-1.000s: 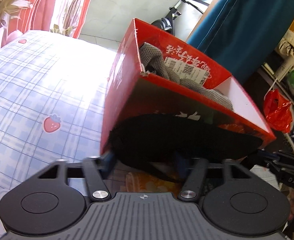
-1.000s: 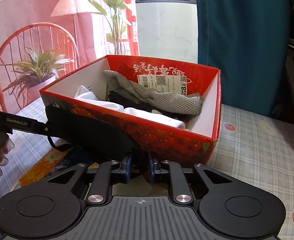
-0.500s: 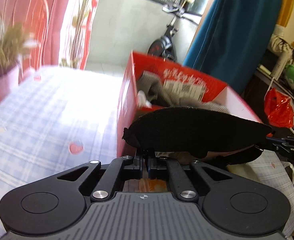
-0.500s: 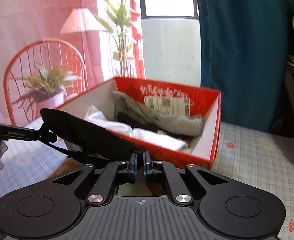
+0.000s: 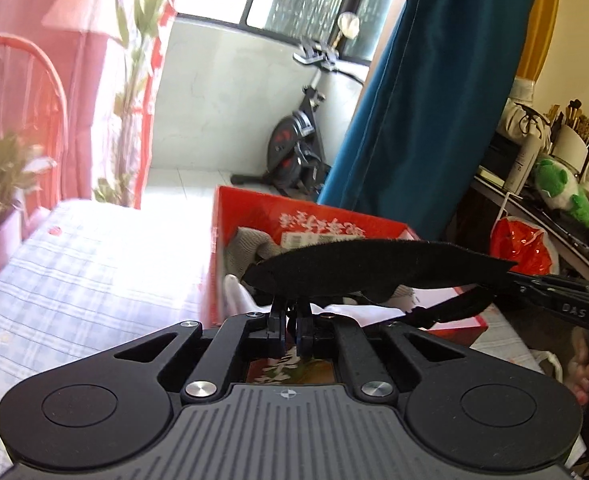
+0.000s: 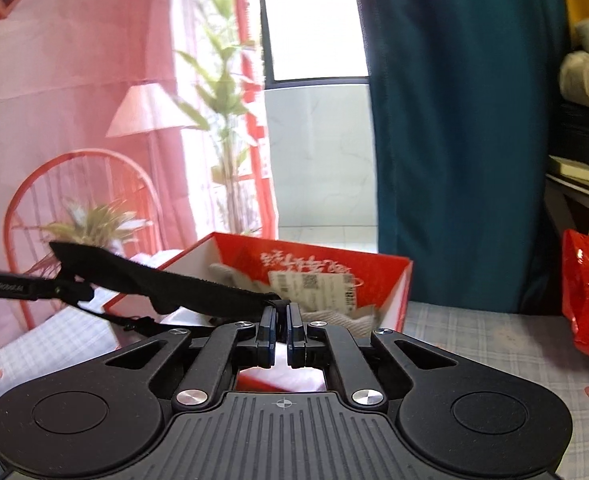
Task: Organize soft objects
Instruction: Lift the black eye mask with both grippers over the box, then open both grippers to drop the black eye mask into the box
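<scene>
Black eye mask point(image 5: 374, 268), stretched level between both tools above the red box point(image 5: 250, 216), strap drooping beneath. Left tool point(image 5: 290, 312) pressed together on its lower edge; right tool point(image 6: 280, 312) pinching its far end. Inside the box, half hidden behind the mask: grey knit cloth point(image 6: 334, 314), white fabric, a barcode label point(image 6: 314, 282). Checked bedsheet point(image 5: 74, 272) washed out by glare. Fingers point(image 5: 586, 376) cut off at frame edge.

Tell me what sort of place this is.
Most likely a lived-in bedroom at home: a bed in a checked sheet, a teal curtain by a balcony holding an exercise bike, and a cluttered shelf with a green plush toy.
</scene>
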Demonstrator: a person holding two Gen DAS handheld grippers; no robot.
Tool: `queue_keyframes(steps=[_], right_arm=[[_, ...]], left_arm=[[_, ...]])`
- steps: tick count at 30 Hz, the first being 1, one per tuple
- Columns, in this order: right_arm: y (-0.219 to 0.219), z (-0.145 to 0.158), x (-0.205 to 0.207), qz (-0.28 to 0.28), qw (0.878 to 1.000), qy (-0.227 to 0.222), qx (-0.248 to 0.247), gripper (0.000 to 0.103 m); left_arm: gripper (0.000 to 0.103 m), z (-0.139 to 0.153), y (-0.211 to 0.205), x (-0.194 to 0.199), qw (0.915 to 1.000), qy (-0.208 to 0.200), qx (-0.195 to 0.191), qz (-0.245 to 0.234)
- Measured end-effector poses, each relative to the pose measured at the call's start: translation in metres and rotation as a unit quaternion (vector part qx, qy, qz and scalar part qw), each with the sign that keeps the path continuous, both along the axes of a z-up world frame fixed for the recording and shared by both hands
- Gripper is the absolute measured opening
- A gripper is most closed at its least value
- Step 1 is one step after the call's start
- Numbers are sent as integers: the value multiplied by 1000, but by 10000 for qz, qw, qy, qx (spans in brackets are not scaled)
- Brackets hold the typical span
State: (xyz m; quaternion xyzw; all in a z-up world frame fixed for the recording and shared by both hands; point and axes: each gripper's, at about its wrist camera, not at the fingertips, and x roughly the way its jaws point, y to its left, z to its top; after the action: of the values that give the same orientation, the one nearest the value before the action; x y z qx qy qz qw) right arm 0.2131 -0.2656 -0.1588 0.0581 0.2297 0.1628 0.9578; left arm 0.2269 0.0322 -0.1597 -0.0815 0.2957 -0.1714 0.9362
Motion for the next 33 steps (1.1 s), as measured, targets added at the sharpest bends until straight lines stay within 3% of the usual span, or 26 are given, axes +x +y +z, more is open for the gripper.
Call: queue_keyframes(steps=[10,23,26,27,30,33], right_arm=[[-11,-29,21,-176,9973,694,181,5],[-13,-45,42,-284,9935,1073,245,8],[-13,-45,47,-328,9935,1073,166,9],[-12,-45,48,-354,9936,1060,133,10],[-12,-44,50,-411,9941,998,47,15],[-10,-43,51,-434,9947,931,-41,18]], left_arm=[[6,-16,-9,29,9980,637,-34,0],[8,-20,-11,49,9964,847,30,-53],[13,-19,-14,52,9968,790,120,-63],[19,-18,-14,53,9971,749,144,-54],[49,-12,-17,56,9983,546,185,0],[58,-6,-21,58,9991,352,233,21]])
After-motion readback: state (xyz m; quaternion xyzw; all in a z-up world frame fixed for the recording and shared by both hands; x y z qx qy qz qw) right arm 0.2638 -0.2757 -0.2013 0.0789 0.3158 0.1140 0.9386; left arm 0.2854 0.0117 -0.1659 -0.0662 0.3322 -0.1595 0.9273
